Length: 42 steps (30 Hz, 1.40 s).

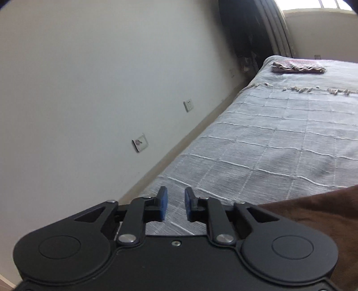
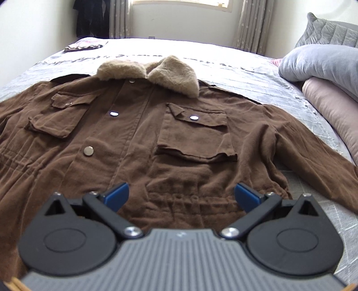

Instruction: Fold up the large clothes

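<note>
Brown cotton jacket with shaggy tan fleece collar lies flat, front up, on grey grid-stitched bedspread; right gripper spread wide above waistband, left gripper narrowly parted, empty, jacket edge at 4 o'clock.

i was working in a home bedroom: a bed under a pale grey checked cover, pillows heaped at one side, curtains flanking a bright window, dark clothes hanging in the corner, and plain white walls with sockets.
</note>
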Tool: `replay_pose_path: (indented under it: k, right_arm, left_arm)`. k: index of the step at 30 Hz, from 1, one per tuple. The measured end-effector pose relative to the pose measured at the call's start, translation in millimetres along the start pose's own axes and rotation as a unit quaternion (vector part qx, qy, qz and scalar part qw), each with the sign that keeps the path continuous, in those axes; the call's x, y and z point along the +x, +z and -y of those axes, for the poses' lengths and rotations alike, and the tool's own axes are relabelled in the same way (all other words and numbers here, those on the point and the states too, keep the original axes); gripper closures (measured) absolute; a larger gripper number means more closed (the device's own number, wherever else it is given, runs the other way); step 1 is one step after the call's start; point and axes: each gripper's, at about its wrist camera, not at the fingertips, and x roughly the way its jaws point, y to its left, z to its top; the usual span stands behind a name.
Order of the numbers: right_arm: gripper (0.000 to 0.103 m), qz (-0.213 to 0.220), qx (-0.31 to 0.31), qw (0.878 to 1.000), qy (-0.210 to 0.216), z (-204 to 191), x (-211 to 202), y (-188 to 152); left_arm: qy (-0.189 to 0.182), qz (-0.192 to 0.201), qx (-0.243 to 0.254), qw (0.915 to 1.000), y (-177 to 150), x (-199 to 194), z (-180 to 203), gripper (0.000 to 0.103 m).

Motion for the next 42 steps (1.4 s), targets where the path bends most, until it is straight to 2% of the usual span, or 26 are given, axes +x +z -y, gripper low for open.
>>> replay_pose_path:
  k: [1, 3, 5, 7, 10, 11, 12, 13, 14, 18, 20, 22, 24, 28, 32, 36, 38, 41, 42]
  right_arm:
    - [0.000, 0.002, -0.002, 1.000, -0.002, 0.4, -0.6, -0.6]
    - [0.000, 0.001, 0.000, 1.000, -0.008, 1.7, -0.5, -0.7]
    - [0.000, -0.002, 0.007, 1.000, -0.007, 4.3, -1.9, -1.3]
    - [0.000, -0.001, 0.011, 1.000, -0.003, 6.7, -6.3, -2.1]
    - [0.000, 0.005, 0.010, 1.000, -0.002, 10.8, -15.4, -3.4]
    - [0.000, 0.006, 0.012, 1.000, -0.003, 13.6, -18.2, -3.9]
    - [0.000, 0.006, 0.014, 1.000, -0.004, 16.9, -21.0, -4.3]
    - [0.000, 0.007, 0.018, 1.000, -0.006, 20.8, -24.2, -5.0]
    - [0.000, 0.008, 0.022, 1.000, -0.007, 25.8, -27.6, -5.8]
    - [0.000, 0.013, 0.052, 0.998, -0.026, 57.8, -42.4, -12.5]
    - [0.000, 0.018, 0.069, 0.996, -0.045, 80.0, -50.2, -19.2]
    - [0.000, 0.017, 0.093, 0.994, -0.060, 104.2, -55.9, -27.4]
    - [0.000, 0.016, 0.124, 0.990, -0.071, 132.8, -61.1, -37.5]
    - [0.000, 0.026, 0.196, 0.976, -0.088, 196.9, -64.8, -58.5]
    - [0.000, 0.039, 0.316, 0.943, -0.097, 273.7, -53.0, -84.7]
    - [0.000, 0.047, 0.384, 0.913, -0.131, 322.0, -18.1, -103.4]
    - [0.000, 0.051, 0.410, 0.901, -0.133, 337.7, 1.6, -110.1]
    - [0.002, 0.084, 0.390, 0.900, -0.175, 341.8, 24.9, -102.6]
    - [0.009, 0.087, 0.383, 0.900, -0.189, 343.1, 32.2, -98.0]
  left_arm:
    - [-0.020, 0.001, -0.012, 0.9997, -0.9, -8.5, -1.0, 0.051]
    - [-0.061, 0.018, -0.036, 0.9973, -2.9, -29.2, -0.2, 0.032]
    - [-0.116, 0.029, -0.045, 0.9918, -3.9, -46.4, 7.4, 0.031]
    - [-0.172, 0.022, -0.048, 0.9836, -12.6, -58.5, 18.3, 0.031]
    - [-0.237, -0.014, -0.050, 0.9700, -37.9, -59.4, 39.8, 0.031]
    - [-0.246, -0.030, -0.047, 0.9676, -46.8, -56.3, 47.1, 0.031]
    - [-0.240, -0.048, -0.043, 0.9686, -56.4, -49.1, 54.0, 0.031]
    - [-0.217, -0.075, -0.032, 0.9728, -65.9, -38.6, 59.4, 0.029]
    - [-0.197, -0.081, -0.026, 0.9767, -74.4, -30.8, 61.5, 0.026]
    - [-0.145, -0.069, -0.022, 0.9868, -70.2, -49.8, 66.0, 0.018]
    - [-0.149, -0.049, -0.008, 0.9876, -67.4, -73.8, 68.5, 0.016]
    - [-0.171, -0.031, 0.001, 0.9848, -65.4, -99.7, 71.2, 0.015]
    - [-0.192, -0.025, 0.001, 0.9812, -63.1, -127.2, 75.2, 0.009]
    - [-0.257, -0.007, -0.004, 0.9663, -61.5, -189.7, 82.9, 0.006]
    - [-0.332, 0.010, 0.008, 0.9432, -61.4, -245.6, 108.5, 0.001]
    - [-0.392, 0.024, 0.039, 0.9189, -64.3, -299.0, 150.0, 0.000]
    - [-0.419, 0.028, 0.067, 0.9050, -69.0, -321.7, 178.3, 0.000]
    - [-0.449, 0.029, 0.100, 0.8873, -77.2, -347.6, 223.3, 0.000]
    - [-0.461, 0.026, 0.103, 0.8812, -79.7, -353.9, 237.6, 0.000]
